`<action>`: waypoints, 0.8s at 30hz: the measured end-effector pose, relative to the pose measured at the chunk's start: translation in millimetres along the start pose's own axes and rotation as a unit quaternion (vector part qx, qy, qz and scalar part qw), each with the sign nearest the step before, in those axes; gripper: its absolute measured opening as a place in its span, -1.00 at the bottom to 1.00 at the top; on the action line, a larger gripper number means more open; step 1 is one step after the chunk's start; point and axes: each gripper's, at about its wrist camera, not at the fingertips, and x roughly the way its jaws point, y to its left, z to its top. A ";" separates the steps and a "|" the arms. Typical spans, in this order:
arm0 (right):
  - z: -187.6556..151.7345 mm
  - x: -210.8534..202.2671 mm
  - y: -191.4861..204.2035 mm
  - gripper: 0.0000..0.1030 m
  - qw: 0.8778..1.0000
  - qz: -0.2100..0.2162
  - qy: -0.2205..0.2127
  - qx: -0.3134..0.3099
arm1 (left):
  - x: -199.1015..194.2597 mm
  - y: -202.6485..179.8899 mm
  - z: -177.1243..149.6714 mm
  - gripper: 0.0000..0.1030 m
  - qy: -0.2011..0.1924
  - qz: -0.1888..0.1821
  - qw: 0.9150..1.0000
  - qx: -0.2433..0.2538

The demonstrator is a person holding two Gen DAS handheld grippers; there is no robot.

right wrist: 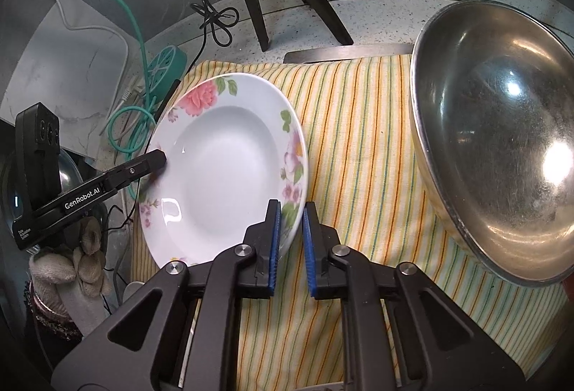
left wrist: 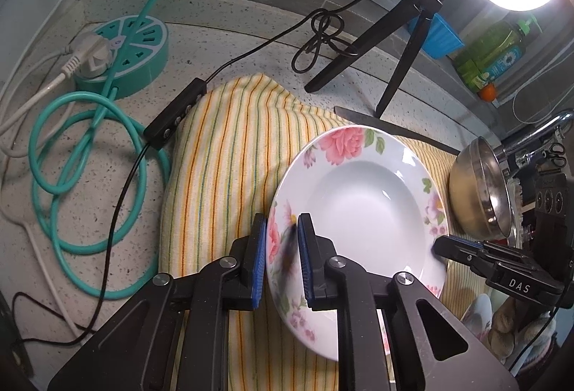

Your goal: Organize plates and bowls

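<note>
Left tool [left wrist: 281, 258]: black arms; blue ribbed pads; silver screws; "GenRobot.AI" lettering.

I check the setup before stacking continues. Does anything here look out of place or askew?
Yes. A knife lies flat on the striped towel just behind the floral plate, half hidden, close to the steel bowl. The plate itself is tilted, held by its rim between the left gripper and right gripper. No chips or spills visible.

White deep plate [left wrist: 366, 197] with pink rose and green leaf print on rim. Towel [left wrist: 222, 154] cream with yellow, orange, green stripes; steel bowl [right wrist: 502, 139] silver. Power strip [left wrist: 132, 50] and hose [left wrist: 71, 154] teal, gripper pads [right wrist: 274, 247] blue.
</note>
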 end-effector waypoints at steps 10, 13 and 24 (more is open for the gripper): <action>-6.3 -11.2 -3.8 -0.76 1.000 0.007 -0.003 0.010 | -5.0 -4.7 -3.9 -0.71 -0.003 -0.005 1.000 -0.011; -9.6 -15.4 -5.5 -0.75 1.000 0.008 -0.006 0.012 | -7.9 -10.7 -6.1 -0.71 -0.005 -0.006 1.000 -0.007; -27.7 -49.0 -9.8 -0.75 0.999 0.023 -0.023 0.008 | -28.0 -32.3 -22.1 -0.71 -0.016 -0.024 1.000 0.000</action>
